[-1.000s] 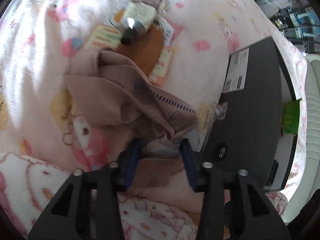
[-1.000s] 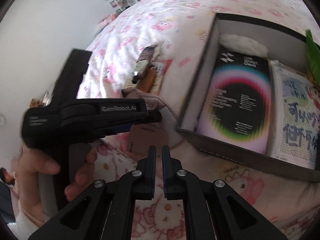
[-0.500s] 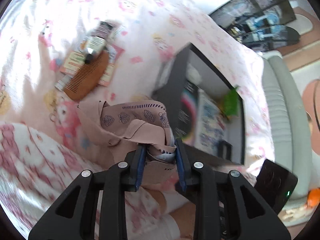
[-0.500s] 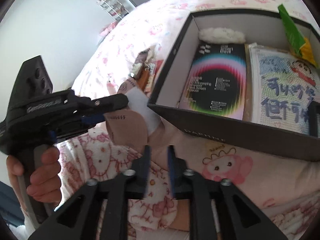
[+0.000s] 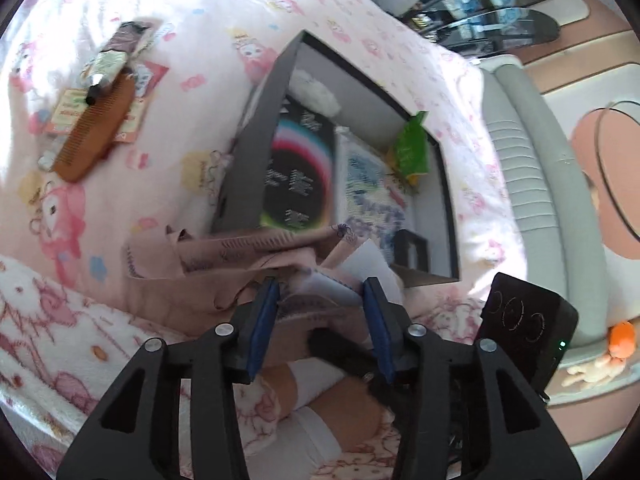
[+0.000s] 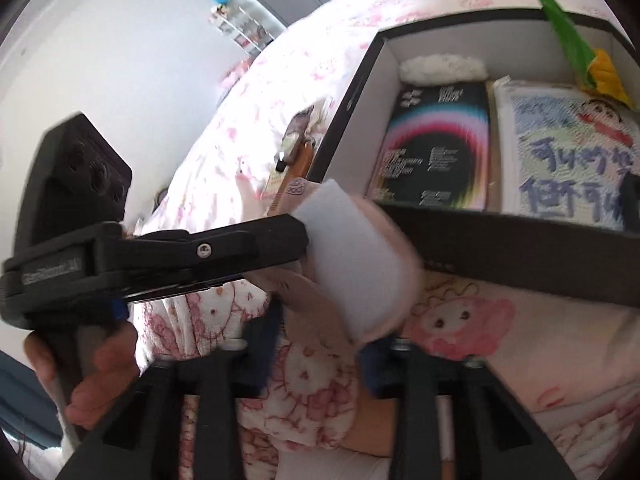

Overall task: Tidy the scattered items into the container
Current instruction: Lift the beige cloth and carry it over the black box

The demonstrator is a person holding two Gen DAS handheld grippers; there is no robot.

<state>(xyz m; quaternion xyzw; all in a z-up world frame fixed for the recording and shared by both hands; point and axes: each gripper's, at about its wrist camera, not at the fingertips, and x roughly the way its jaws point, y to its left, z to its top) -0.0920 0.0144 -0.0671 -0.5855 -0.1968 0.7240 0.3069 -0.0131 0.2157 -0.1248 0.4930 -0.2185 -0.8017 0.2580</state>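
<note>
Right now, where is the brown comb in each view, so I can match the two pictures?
Left wrist view: the comb lies at upper left on the pink bedsheet, left of the black box.
Right wrist view: only a sliver of the comb shows at centre, by the box's left wall.
Shared landmark: the black box.

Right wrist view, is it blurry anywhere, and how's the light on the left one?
Right wrist view: motion blur smears the pink cloth and the right gripper near the lens; the black box rim is soft too. Left wrist view: sunlight washes out the bedspread at the left edge; the comb stays fairly sharp.
</note>
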